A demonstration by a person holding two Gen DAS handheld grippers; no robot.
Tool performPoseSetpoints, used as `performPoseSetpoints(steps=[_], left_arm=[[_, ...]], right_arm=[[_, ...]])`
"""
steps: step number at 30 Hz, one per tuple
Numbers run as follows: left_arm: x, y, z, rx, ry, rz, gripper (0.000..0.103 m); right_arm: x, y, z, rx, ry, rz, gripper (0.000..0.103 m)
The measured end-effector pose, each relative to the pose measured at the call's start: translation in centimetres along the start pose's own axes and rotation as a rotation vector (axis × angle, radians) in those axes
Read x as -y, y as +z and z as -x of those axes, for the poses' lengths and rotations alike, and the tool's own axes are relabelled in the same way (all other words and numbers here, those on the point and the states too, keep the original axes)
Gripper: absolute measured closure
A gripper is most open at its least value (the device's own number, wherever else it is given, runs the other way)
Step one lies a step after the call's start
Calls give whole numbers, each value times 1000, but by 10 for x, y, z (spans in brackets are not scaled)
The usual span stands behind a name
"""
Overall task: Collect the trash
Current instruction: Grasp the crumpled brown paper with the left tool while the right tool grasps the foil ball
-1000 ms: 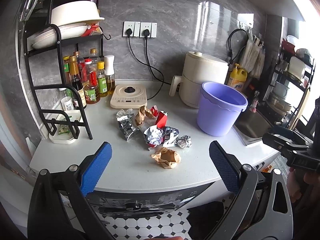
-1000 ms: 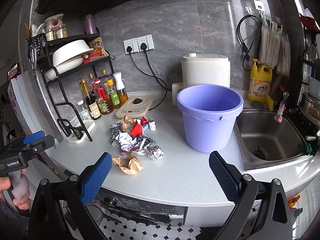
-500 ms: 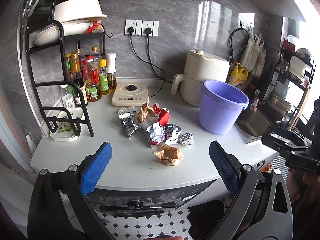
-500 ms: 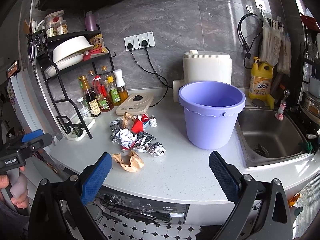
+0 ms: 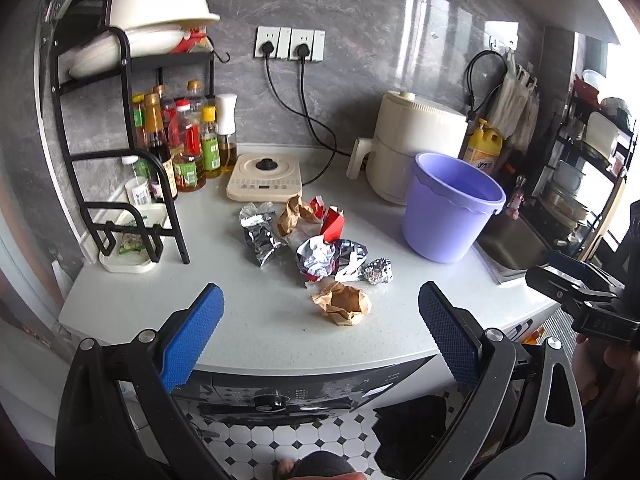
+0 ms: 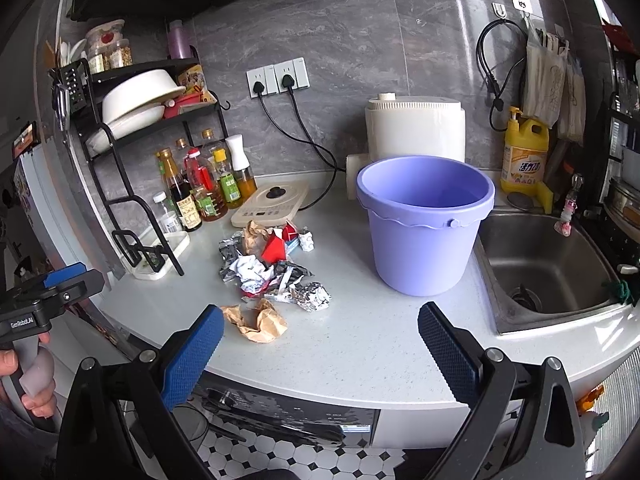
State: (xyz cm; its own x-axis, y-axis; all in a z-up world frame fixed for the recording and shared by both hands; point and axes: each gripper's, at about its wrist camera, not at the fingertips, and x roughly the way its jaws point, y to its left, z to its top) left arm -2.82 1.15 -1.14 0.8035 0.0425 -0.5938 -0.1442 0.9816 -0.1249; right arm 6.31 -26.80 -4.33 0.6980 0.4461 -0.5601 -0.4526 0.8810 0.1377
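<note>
The purple bucket [image 6: 424, 236] is hiding the bottom of the white cooker [image 6: 416, 126] at twelve o'clock. The bottle labels [image 5: 184, 168] are looking too small to read. The sink [image 5: 510, 248] is getting cut off at three o'clock.

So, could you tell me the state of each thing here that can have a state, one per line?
Left hand-held gripper: open, empty.
Right hand-held gripper: open, empty.
Purple bucket: upright, no trash visible inside.
Brown paper wad: crumpled, on the counter, nearest the edge.
Foil ball: crumpled, beside the pile.
Two wall plugs: plugged in.
Sink: no dishes inside.
</note>
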Motion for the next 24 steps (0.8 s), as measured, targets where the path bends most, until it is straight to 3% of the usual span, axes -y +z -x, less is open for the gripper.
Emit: performPoseSetpoints(steps=[10, 18, 24], left_arm=[[-13, -6, -58, -84, -69, 39, 7], [-19, -11, -131, -219, -136, 92, 26], [-18, -13, -176, -315, -185, 132, 34]], right_arm=[[9, -4, -46, -73, 2, -25, 12], [17, -16, -89, -187, -16, -44, 24], [21, -21, -116, -237, -18, -80, 26]])
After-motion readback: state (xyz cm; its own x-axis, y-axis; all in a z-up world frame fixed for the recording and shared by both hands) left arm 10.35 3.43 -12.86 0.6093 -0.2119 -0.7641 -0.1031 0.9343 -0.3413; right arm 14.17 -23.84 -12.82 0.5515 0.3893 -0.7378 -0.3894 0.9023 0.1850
